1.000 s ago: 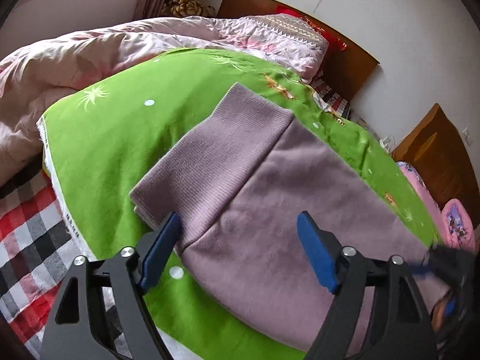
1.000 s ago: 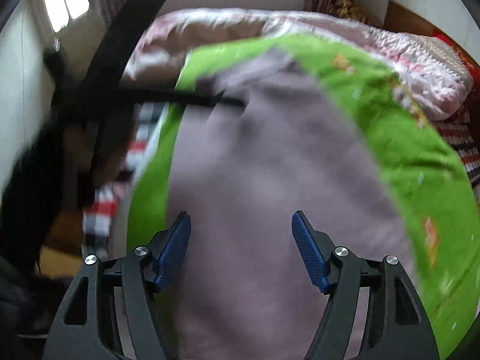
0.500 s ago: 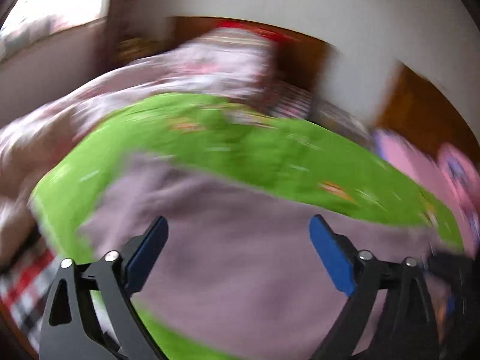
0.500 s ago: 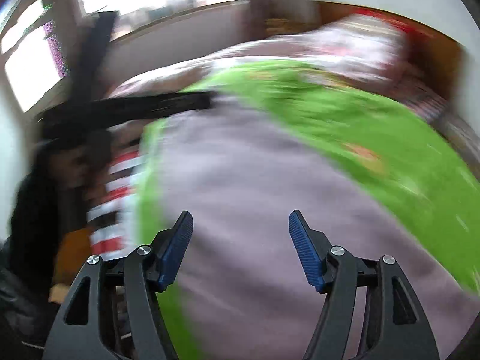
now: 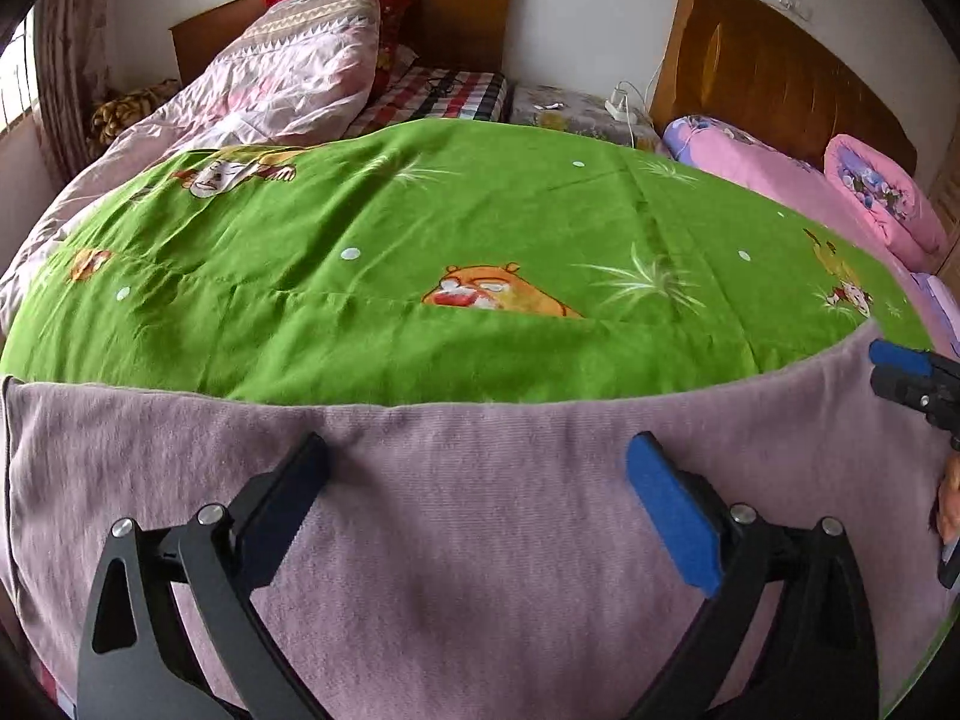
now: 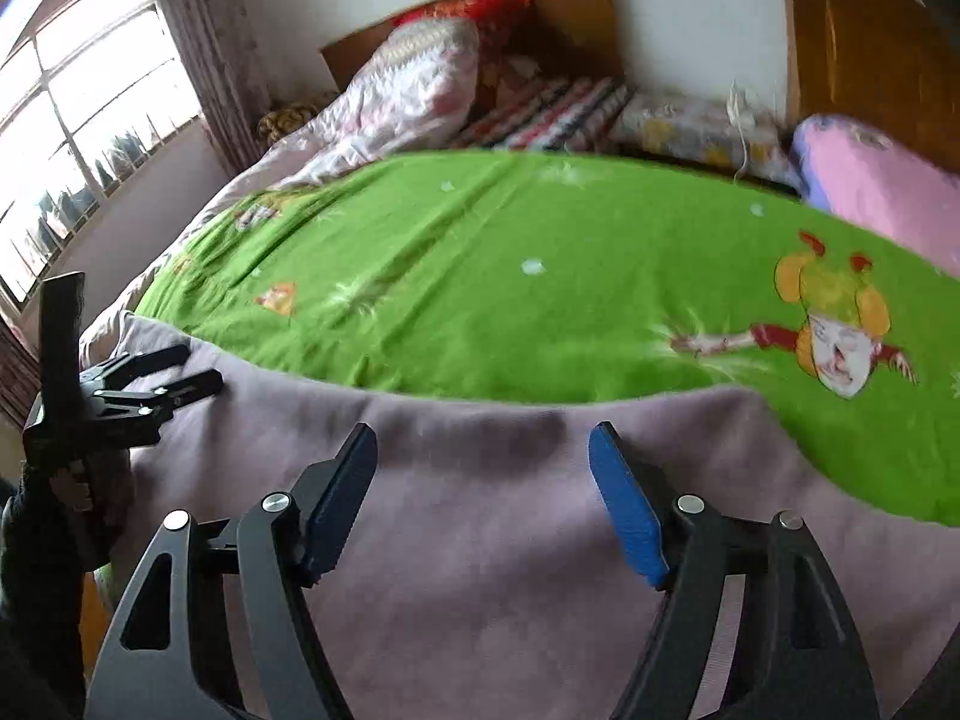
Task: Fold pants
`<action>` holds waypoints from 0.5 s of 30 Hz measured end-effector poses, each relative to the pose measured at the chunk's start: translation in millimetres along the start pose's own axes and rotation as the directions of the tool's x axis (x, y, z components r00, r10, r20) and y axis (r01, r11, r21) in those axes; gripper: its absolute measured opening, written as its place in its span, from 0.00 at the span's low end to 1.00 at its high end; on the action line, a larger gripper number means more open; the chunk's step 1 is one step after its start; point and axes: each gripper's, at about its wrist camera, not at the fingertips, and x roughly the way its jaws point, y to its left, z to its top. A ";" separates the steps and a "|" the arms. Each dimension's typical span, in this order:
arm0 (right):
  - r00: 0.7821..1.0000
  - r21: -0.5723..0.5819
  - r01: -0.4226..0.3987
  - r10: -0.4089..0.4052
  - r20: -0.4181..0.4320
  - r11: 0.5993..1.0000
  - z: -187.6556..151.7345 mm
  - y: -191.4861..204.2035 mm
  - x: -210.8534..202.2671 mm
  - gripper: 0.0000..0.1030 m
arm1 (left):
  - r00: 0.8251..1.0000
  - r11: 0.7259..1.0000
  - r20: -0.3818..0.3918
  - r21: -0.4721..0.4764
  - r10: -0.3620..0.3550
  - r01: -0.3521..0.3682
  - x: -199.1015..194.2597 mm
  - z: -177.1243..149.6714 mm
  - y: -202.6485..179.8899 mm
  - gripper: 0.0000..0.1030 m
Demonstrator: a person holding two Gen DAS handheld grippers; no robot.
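The mauve pants (image 5: pixel 480 540) lie along the bed's near edge on the green blanket (image 5: pixel 450 252), long axis running side to side. Left gripper (image 5: pixel 480 516) and right gripper (image 6: pixel 483 498) hover over them, fingers spread and empty, far hem straight ahead.

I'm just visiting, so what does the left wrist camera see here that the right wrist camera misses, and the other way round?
Only the left wrist view shows the orange bear print and the rolled pink bedding at far right. Only the right wrist view shows the window and the left gripper's dark handle. Both show the mauve pants spread on the green blanket, the pink quilt, the wooden headboard, and open fingers above the pants.
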 end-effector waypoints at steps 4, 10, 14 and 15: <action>0.997 -0.102 -0.002 -0.006 -0.077 0.995 -3.1 22.2 26.9 0.85 | 0.998 0.997 -0.017 0.040 0.062 -0.062 1.6 -2.0 -9.9 0.99; 0.995 0.039 0.092 -0.093 0.021 0.995 -0.5 9.7 -4.5 0.85 | 0.997 0.997 -0.019 0.040 0.071 -0.070 1.1 0.7 -11.6 0.99; 0.993 0.001 0.111 -0.111 0.038 0.994 -24.9 1.3 -51.3 0.85 | 0.997 0.996 -0.019 0.042 0.077 -0.076 0.9 0.8 -11.7 0.99; 0.988 -0.031 0.157 -0.156 0.019 0.987 -36.9 -1.9 -61.3 0.85 | 0.997 0.996 -0.019 0.042 0.078 -0.077 0.9 1.0 -11.7 0.99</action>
